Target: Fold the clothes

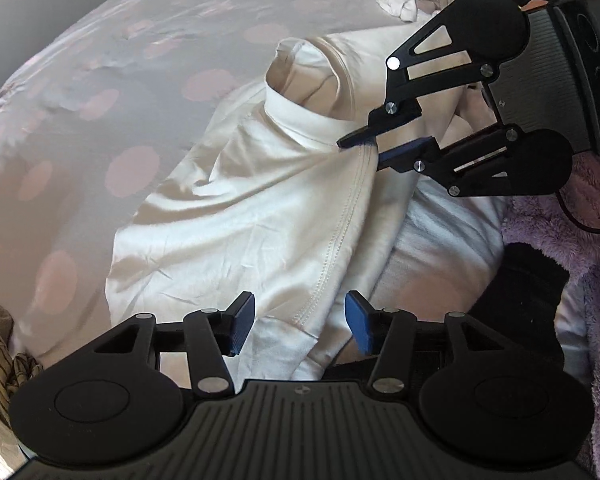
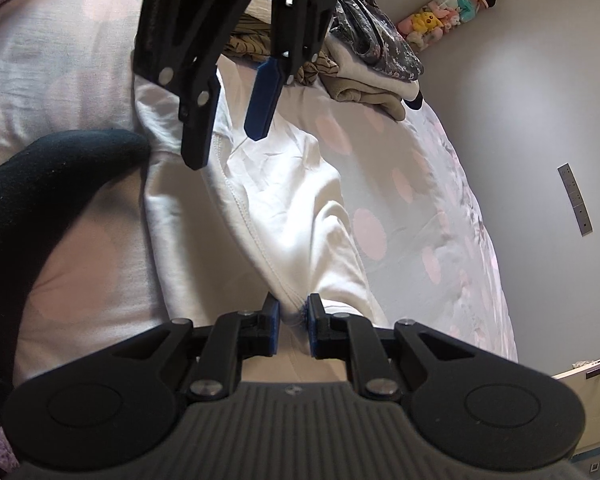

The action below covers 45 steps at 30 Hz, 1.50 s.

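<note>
Bed (image 1: 112, 80) in pink-dotted sheet — white garment (image 1: 236, 216) spread on it, folded clothes pile (image 2: 364, 60) at far edge

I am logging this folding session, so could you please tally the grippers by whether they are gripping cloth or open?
Clamped on the white cotton garment: 1, the right gripper
Open, pads off the cloth: 1, the left gripper
Total: 2 grippers
</note>
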Tool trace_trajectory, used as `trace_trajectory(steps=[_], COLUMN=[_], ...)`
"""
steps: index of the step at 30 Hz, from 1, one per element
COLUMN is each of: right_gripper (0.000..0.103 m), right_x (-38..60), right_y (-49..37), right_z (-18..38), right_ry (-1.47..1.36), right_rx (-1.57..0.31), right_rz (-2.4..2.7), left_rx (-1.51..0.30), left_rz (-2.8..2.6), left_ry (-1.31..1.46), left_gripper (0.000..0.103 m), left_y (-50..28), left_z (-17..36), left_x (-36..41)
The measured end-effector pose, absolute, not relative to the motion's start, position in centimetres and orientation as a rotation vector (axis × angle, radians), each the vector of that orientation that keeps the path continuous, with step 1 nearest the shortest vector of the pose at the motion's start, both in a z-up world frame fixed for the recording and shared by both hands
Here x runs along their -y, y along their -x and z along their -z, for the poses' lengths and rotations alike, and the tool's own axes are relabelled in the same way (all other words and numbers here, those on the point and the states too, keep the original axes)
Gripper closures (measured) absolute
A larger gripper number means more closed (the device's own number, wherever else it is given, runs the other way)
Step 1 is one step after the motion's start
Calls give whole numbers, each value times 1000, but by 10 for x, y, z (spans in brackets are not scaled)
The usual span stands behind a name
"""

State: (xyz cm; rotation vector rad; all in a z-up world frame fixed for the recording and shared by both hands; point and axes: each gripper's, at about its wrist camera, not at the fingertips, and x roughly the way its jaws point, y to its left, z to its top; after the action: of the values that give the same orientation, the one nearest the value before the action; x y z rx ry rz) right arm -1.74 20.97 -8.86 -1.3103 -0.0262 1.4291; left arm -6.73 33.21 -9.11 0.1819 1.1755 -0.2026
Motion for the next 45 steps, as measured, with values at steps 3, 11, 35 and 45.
trace_trajectory(steps=[3, 11, 35, 45], right_gripper=[87, 87, 55, 78], right_x=[-209, -207, -256, -295], right_y=[17, 14, 22, 17], right_z=[92, 99, 25, 41], right_ry=[1305, 1310, 1398, 1497], right_rx=[12, -8, -189, -350], right_rz=[-1434, -1457, -1790, -1831], left_rx=[-1237, -1194, -894, -872], left_rz=[221, 167, -157, -135], left_ry=[-188, -135, -286, -360], left_gripper=[57, 87, 96, 96], left_y=[60, 64, 129, 132], left_z=[108, 112, 88, 91], left_x=[-335, -342, -309, -299])
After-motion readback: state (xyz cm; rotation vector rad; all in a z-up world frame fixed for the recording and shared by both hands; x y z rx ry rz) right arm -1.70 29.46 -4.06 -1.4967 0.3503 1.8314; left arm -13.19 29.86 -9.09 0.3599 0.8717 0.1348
